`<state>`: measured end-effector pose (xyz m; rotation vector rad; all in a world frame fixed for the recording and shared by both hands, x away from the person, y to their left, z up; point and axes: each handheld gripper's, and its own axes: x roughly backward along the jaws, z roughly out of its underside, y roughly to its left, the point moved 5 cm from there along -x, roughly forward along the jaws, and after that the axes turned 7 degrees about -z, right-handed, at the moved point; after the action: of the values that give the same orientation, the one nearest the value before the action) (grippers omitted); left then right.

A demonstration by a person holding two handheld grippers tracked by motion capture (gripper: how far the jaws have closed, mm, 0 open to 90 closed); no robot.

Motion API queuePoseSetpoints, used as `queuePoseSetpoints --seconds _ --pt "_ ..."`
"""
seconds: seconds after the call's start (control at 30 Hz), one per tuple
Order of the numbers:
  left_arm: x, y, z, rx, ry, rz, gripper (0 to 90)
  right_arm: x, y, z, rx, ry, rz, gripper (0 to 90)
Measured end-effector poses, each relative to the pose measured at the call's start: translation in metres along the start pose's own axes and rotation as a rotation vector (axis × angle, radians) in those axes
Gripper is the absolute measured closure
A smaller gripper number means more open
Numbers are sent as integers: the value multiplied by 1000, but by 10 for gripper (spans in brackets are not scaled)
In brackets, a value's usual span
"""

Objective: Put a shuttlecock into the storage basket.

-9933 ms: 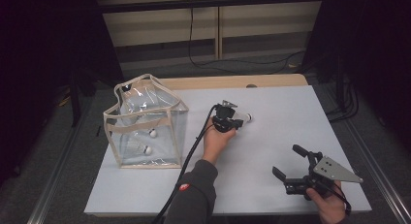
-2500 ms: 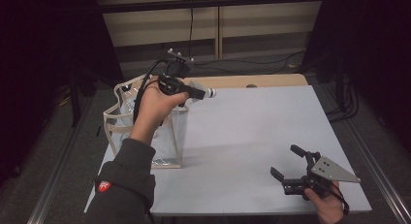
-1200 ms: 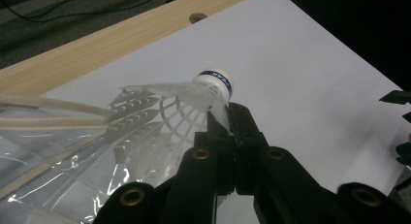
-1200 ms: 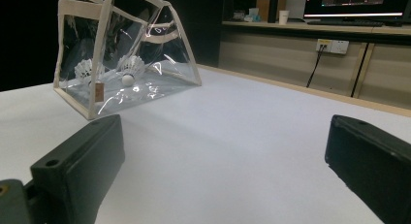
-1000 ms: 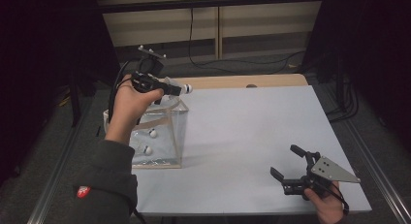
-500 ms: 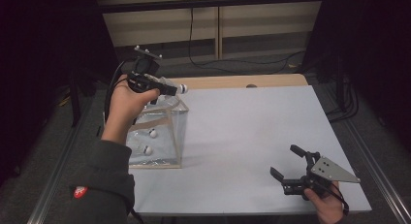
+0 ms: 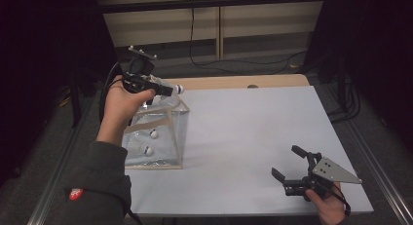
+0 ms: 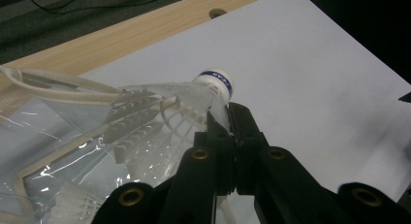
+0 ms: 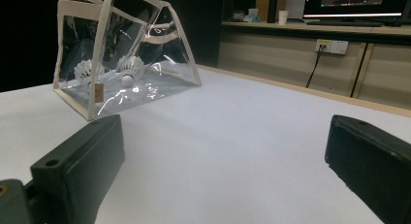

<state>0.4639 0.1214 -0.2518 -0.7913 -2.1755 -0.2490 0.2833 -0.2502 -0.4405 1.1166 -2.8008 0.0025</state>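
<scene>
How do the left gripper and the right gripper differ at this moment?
The left gripper is raised above the clear bag, fingers shut on a shuttlecock; the right gripper sits low by the table's near edge, fingers wide open and empty. Both are black and hand-held.

Table: white top (image 7: 253, 132) with a pale wood strip (image 7: 234, 82) along the far edge.
Floor: grey carpet, dark cable (image 7: 214, 64) trailing across it.
Far wall: beige panels (image 7: 204, 28), socket (image 9: 330, 46).
Light: dim, dark surroundings.
</scene>
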Motion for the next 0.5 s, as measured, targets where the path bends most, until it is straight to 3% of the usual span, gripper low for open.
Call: queuePoseSetpoints --seconds 0.5 --pt "5 10 4 19 8 -12 888 0 0 0 0 -1 -1 3"
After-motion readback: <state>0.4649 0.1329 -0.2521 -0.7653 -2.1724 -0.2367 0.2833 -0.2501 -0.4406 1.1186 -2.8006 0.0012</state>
